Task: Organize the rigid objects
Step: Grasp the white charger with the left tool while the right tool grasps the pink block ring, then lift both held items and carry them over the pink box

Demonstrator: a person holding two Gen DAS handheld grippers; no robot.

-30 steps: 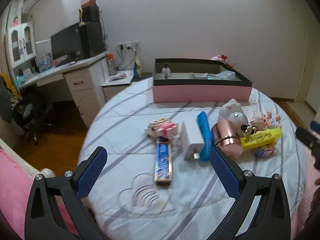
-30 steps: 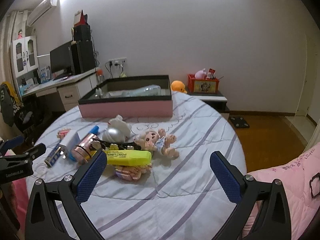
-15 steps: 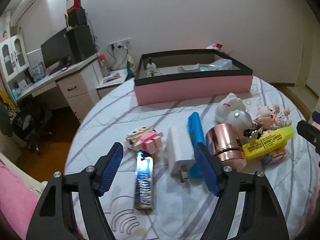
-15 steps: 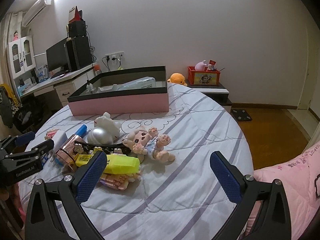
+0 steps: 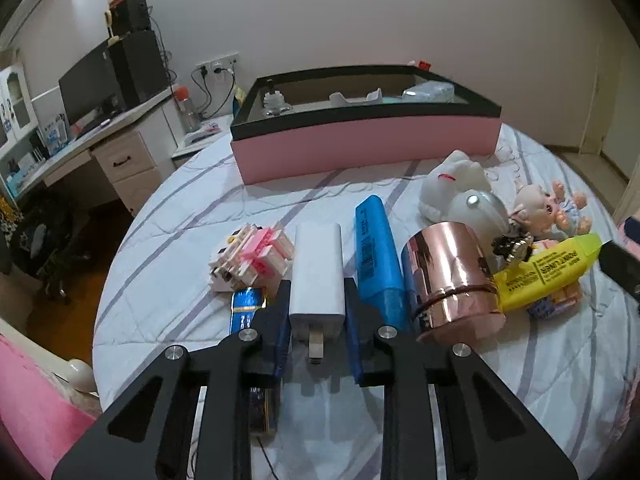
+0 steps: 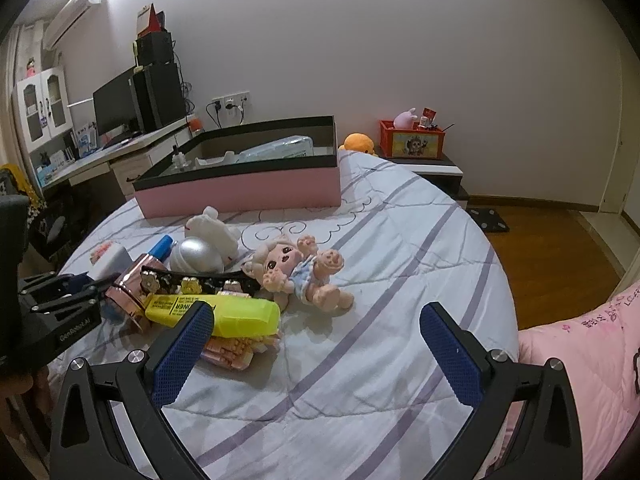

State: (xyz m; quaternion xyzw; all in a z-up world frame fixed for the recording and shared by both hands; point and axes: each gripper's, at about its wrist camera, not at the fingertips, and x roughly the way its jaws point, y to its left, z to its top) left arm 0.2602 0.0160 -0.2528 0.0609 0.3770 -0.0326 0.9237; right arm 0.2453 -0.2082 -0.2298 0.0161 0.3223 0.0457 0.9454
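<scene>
White charger (image 5: 318, 268) clamped in left gripper (image 5: 318, 334)

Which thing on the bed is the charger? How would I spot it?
Find the pink box on the bed, then look nearer at the row of things. The charger is the plain white block between the blue marker and the pink-and-white brick toy, with a metal plug sticking out.

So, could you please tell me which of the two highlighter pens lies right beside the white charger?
The blue highlighter, alongside the white charger; the yellow highlighter lies beyond the rose-gold cup.
</scene>
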